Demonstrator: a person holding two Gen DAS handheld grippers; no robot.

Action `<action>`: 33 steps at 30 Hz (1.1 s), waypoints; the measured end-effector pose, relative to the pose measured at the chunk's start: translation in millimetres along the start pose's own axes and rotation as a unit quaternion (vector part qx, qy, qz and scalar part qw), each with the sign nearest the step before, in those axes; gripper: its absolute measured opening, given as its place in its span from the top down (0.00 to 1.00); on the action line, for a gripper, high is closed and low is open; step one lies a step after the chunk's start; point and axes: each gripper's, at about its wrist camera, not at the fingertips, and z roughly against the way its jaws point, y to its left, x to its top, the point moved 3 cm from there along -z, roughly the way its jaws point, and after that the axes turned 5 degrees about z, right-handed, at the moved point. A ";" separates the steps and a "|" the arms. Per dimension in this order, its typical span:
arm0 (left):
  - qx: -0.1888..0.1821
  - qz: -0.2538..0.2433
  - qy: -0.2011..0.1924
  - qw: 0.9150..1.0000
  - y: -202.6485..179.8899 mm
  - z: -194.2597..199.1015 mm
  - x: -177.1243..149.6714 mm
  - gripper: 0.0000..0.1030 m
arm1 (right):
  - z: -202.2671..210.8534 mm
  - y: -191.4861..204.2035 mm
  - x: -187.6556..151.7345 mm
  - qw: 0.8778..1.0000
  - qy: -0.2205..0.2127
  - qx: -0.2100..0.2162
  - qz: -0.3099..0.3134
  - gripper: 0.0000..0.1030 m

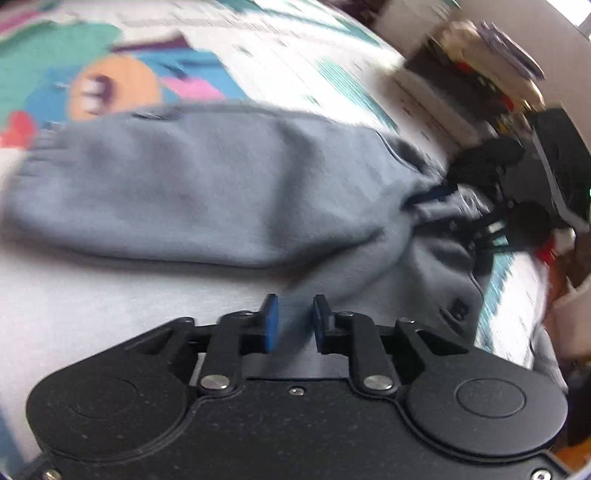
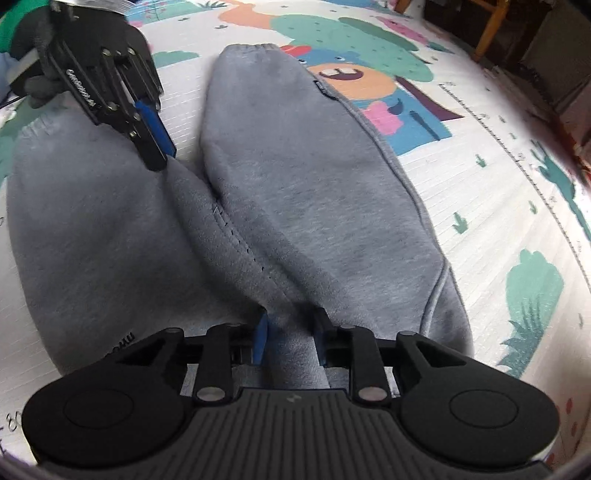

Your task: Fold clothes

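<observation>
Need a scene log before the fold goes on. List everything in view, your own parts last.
sweatpants: one pair, grey, spread on the mat, legs pointing away from the right wrist camera
play mat: one, white with colourful cartoon prints, under the sweatpants
cluttered shelf: one, dark and blurred, beyond the mat edge
wooden chair leg: one, orange-yellow, far corner
left hand-held gripper: one, black with blue pads, pinching grey fabric at a leg
right hand-held gripper: one, black with blue pads, clamped on fabric near the waist
</observation>
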 end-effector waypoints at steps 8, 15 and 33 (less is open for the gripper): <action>0.073 -0.049 -0.055 0.995 10.8 75.7 -69.5 0.59 | 26.3 26.8 0.0 0.997 -0.058 -0.053 -0.018 0.53; 0.086 -0.193 -0.034 0.977 6.2 53.9 -91.6 0.57 | 44.8 71.3 7.1 0.995 -0.096 -0.025 0.032 0.53; 0.039 -0.237 0.054 0.969 -2.4 54.8 -111.9 0.93 | 41.6 111.4 -11.4 0.995 -0.069 0.064 0.033 0.53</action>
